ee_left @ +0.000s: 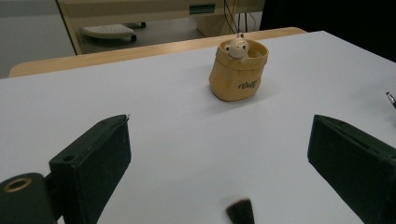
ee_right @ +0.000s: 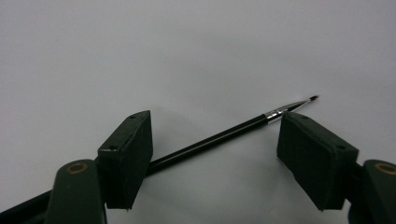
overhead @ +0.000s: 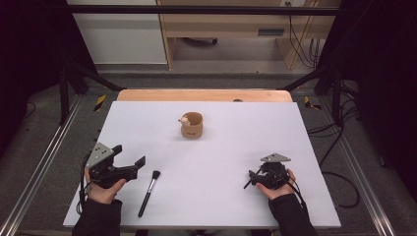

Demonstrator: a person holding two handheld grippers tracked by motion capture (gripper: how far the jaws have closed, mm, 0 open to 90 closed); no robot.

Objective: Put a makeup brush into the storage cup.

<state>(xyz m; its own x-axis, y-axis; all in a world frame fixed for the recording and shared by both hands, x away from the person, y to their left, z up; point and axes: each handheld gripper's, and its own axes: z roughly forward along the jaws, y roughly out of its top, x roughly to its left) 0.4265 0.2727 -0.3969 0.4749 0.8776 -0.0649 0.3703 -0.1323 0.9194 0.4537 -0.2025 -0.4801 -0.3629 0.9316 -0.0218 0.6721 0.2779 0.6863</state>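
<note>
— Fingers on the left gripper?
— Spread wide, nothing between; powder brush just at four o'clock, handle toward six.
— And the right gripper?
— Parted, straddling a thin liner brush; axis eight to two, tip by the two-o'clock jaw, no pinch yet.

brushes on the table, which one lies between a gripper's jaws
The thin fine-tipped brush, lying on the table between the right gripper's open jaws, pads not yet pressing it. The bigger fluffy-headed brush lies free beside the left gripper, outside its jaws.
</note>
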